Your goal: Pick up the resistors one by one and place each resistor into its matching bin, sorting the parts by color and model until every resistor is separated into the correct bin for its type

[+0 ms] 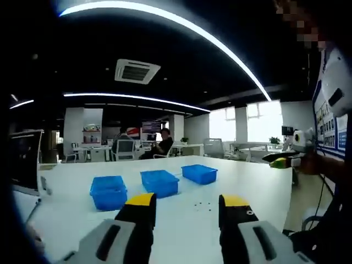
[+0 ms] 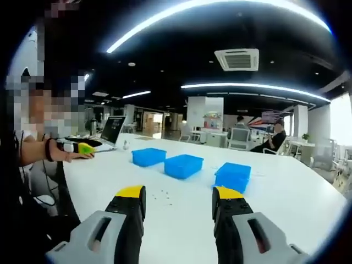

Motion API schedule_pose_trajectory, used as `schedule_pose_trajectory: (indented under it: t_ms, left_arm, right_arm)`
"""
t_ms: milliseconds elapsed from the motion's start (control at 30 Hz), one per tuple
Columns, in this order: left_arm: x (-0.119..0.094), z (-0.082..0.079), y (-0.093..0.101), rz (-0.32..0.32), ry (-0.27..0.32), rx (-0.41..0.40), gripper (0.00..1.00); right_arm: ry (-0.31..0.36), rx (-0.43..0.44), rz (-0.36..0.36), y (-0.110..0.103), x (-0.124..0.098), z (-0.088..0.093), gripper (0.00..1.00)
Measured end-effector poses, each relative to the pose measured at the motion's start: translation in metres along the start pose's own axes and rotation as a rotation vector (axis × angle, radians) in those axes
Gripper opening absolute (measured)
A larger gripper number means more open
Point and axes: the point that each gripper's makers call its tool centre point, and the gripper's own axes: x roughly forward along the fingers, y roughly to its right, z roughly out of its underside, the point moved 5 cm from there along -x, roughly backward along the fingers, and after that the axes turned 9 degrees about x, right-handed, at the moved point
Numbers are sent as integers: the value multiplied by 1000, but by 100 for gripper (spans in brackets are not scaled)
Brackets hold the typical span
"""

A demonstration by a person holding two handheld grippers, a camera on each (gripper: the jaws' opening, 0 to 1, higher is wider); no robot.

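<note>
The resistors (image 1: 203, 206), a loose scatter of tiny dark specks, lie on the broad white table (image 1: 258, 187) just in front of three shallow blue plastic bins; they are too small to tell colour or model apart. In the right gripper view the same specks (image 2: 160, 193) sit between the two jaws' line of sight and the bins.

The bins stand in a row just behind the parts: a left blue bin (image 1: 108, 192), a middle blue bin (image 1: 159, 182) and a right blue bin (image 1: 199, 173), each apart from its neighbour. That spacing likely keeps the sorted types from mixing, and the short reach from scatter to bins suits one-by-one placing.

The left gripper (image 1: 187, 212), grey with black fingers and yellow tips, hangs above the near table edge with its jaws spread wide and nothing between them. The right gripper (image 2: 179, 204) is held the same way, jaws apart and empty. Both are raised and aimed across the table, well apart from the parts, so I judge that no pick has begun and sorting is yet to start.

Beyond the table, an open laptop (image 2: 113, 130) rests on its far corner, and seated people (image 1: 162, 144) work at desks in the dim office under curved ceiling light strips (image 1: 181, 25).
</note>
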Motion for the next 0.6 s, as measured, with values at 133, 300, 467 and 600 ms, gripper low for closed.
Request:
schedule_pose_trajectory:
  t_ms: [133, 300, 467, 600]
  left_arm:
    - [5, -2, -2, 51, -37, 18, 48]
    - [19, -6, 0, 145, -114, 81, 45]
    - [40, -9, 13, 277, -179, 147, 45]
    - [60, -8, 21, 360, -230, 237, 44]
  right_arm:
    - [-33, -11, -16, -3, 3, 3, 50]
    - [-93, -36, -42, -6, 2, 9, 50]
    - [-130, -46, -56, -8, 2, 14, 51]
    - [-155, -45, -62, -7, 0, 19, 51]
